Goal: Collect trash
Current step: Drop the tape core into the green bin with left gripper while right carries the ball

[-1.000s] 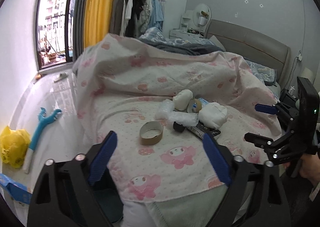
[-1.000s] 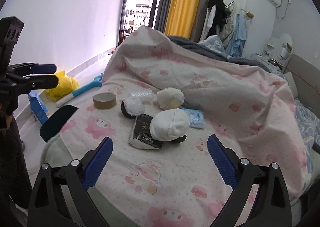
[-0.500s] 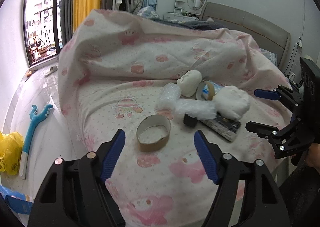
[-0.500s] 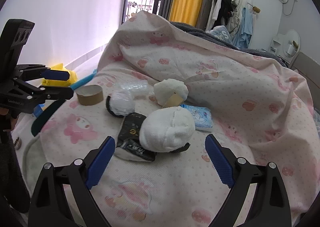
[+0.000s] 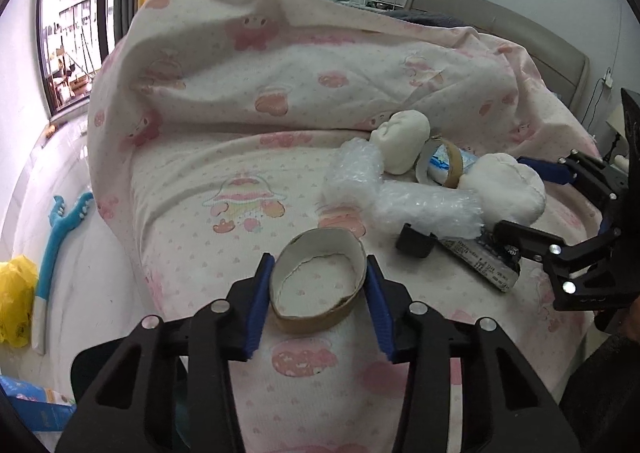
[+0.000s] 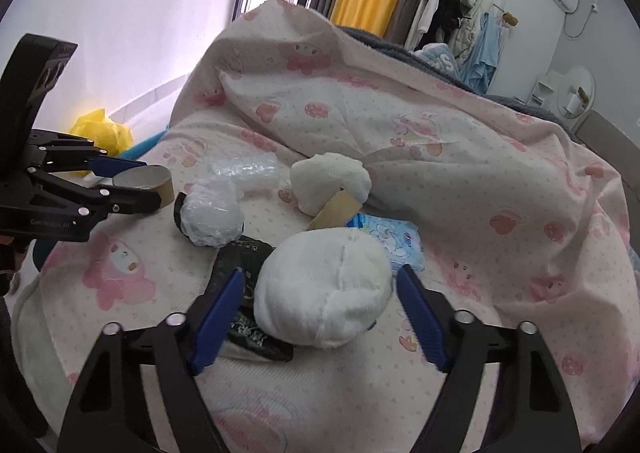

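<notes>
Trash lies in a little heap on the bed, on a pink blanket with cartoon pictures. The nearest piece on the left is a short brown cardboard ring, like the inside of a tape roll. The left tool has its two blue pads on either side of this ring and its jaws are closing. The pads look to be touching the ring's sides, and the ring looks a bit squashed into an oval, so I think the squeeze has begun. The ring still rests on the blanket.

On the right, a big soft white ball of stuffing lies on top of a flat black packet. The right tool has its jaws around the ball and they are closing too, but there are gaps at both sides, so nothing is pinched yet.

Farther off lie crinkly clear bubble wrap, another white lump, a second brown ring and a blue tissue pack.

Each tool reaches for the piece closest to it, so both can lift at once. The soft ball may squash and slip.
</notes>
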Demonstrator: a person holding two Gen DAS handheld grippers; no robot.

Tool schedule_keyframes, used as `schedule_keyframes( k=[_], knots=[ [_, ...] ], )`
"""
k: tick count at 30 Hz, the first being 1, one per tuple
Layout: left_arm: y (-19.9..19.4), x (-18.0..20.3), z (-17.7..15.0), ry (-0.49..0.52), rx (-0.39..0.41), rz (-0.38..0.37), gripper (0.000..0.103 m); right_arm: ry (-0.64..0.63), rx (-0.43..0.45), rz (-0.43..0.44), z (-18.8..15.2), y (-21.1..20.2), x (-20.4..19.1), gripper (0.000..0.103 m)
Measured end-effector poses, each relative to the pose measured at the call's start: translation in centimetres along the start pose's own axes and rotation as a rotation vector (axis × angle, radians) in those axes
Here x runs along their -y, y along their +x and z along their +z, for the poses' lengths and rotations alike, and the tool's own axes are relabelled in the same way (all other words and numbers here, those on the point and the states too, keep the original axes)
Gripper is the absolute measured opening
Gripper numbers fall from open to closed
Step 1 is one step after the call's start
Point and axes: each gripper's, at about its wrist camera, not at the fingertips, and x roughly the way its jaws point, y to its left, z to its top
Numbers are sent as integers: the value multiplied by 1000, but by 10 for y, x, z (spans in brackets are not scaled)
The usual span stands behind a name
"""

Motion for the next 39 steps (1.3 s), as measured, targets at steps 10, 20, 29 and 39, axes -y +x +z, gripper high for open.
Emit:
schedule_keyframes(
  k=[10, 20, 29, 39],
  knots=[
    [-32, -2, 7, -15, 90, -44, 47, 20, -28, -62, 7, 0, 5, 51],
    [-54, -23, 1, -42, 112, 103, 47, 257, 67, 66, 32, -24, 23, 52],
    [-62, -63, -24, -91, 40, 199, 47, 346, 117, 214, 62, -33, -6, 52],
    [-55, -110, -69, -145, -135, 269, 48, 291, 76, 330, 92, -20, -82, 52]
  ],
)
